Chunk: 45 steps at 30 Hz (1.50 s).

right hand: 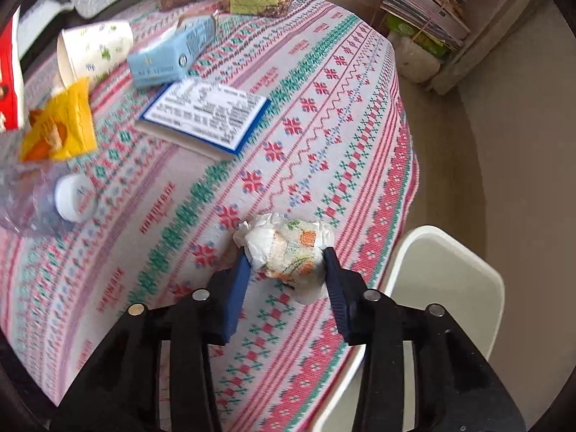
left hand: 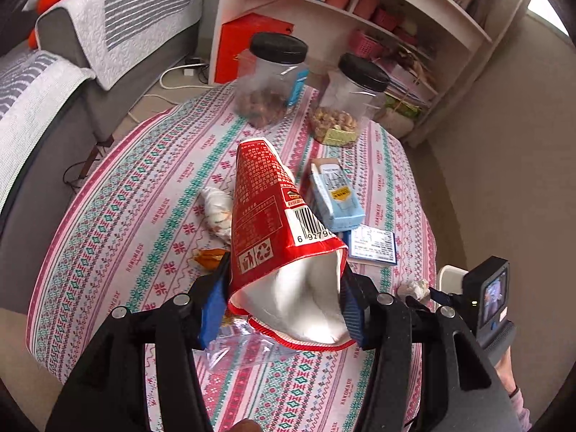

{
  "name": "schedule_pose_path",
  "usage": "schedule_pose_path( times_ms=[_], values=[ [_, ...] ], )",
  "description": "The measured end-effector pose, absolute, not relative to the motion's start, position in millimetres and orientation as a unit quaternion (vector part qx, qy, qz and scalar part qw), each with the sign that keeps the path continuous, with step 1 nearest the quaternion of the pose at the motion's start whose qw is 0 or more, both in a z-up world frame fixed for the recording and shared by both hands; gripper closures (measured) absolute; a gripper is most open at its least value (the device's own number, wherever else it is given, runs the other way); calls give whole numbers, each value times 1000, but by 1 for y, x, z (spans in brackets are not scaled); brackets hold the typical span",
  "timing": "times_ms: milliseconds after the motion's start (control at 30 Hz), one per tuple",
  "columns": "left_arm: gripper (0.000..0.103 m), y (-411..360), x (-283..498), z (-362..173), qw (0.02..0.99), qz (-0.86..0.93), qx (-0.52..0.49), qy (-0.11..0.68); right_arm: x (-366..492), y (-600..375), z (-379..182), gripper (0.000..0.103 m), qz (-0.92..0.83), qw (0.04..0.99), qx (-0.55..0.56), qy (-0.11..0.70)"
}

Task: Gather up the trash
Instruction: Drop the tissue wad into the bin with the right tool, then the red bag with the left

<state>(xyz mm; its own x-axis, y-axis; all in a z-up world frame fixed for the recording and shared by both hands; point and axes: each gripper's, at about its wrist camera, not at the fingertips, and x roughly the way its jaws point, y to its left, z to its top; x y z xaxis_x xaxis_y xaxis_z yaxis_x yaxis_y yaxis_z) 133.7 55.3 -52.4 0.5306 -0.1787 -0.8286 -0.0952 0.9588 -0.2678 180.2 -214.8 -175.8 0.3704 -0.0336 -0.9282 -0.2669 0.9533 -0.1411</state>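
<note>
My left gripper point(left hand: 284, 288) is shut on a red snack bag point(left hand: 273, 223) with a white inside and holds it above the patterned table. My right gripper point(right hand: 286, 266) is shut on a crumpled printed paper ball point(right hand: 288, 248) near the table's right edge. On the table lie a light blue carton point(left hand: 336, 194), a crushed paper cup point(left hand: 217, 208), a yellow wrapper point(left hand: 208, 256) and a clear plastic bottle point(right hand: 32, 201) with a white cap. The right gripper shows in the left wrist view point(left hand: 428, 293) with the paper ball.
Two clear jars with black lids point(left hand: 277, 75) stand at the table's far side. A blue-edged booklet point(right hand: 205, 115) lies flat. A white bin point(right hand: 442, 288) stands beside the table's right edge. A sofa point(left hand: 90, 54) is at left, white shelves point(left hand: 360, 7) behind.
</note>
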Motion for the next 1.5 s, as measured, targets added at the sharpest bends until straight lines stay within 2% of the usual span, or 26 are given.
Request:
schedule_pose_path(
  times_ms=[333,633,933,1500],
  values=[
    [49,76,127,-45,874,-1,-141,465,175,-178,-104,66,92,878,-75,464],
    [49,61,116,-28,910,17,-71,408,159,-148,-51,66,106,921,-33,373],
    [49,40,104,-9,942,38,-18,332,140,-135,-29,66,96,944,-12,314],
    [49,2,100,-11,951,33,3,307,120,-158,-10,65,58,963,-16,261]
  ],
)
